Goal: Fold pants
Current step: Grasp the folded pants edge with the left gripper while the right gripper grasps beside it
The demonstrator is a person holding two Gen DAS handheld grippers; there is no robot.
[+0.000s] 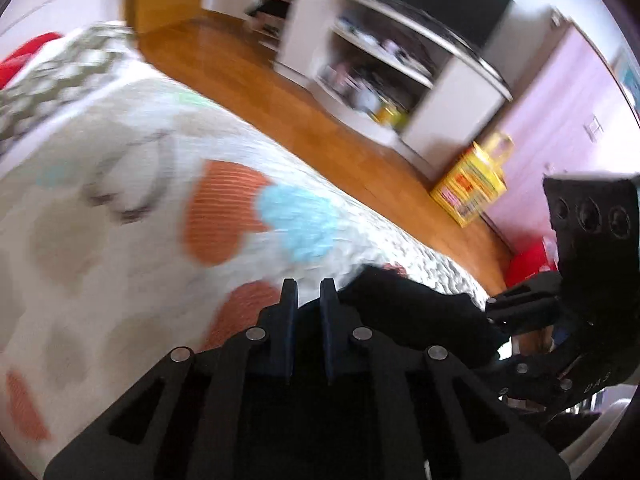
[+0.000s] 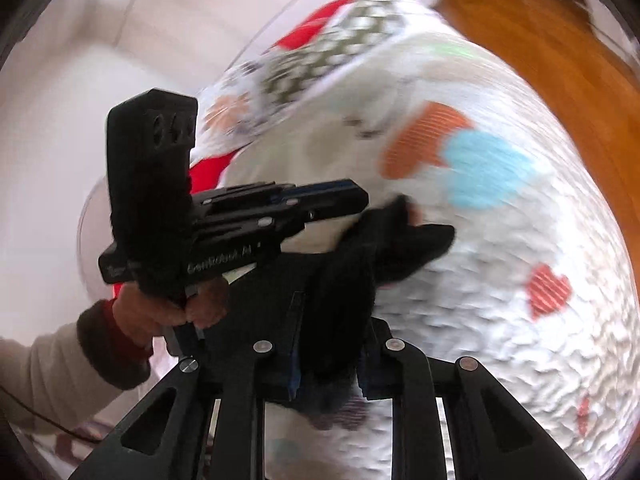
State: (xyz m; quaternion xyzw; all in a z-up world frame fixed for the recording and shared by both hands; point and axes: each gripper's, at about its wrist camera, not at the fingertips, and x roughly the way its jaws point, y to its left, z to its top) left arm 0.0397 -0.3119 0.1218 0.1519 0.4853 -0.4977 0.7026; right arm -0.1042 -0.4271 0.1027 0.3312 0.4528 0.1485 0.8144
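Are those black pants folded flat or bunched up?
Bunched up: the black pants hang crumpled between the right tongs, above the bedspread.

This is a home bedroom. A bed (image 1: 120,160) with a white quilt patterned in orange and blue hearts fills the lower left of the left wrist view. Beyond it lies a polished wooden floor (image 1: 248,76), and at upper right stand white open shelves (image 1: 384,60) crowded with small household things, against pale pink walls (image 1: 560,100).

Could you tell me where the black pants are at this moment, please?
The black pants are bunched between both hand-held grippers above the heart-patterned bedspread; the right wrist view shows them centrally.
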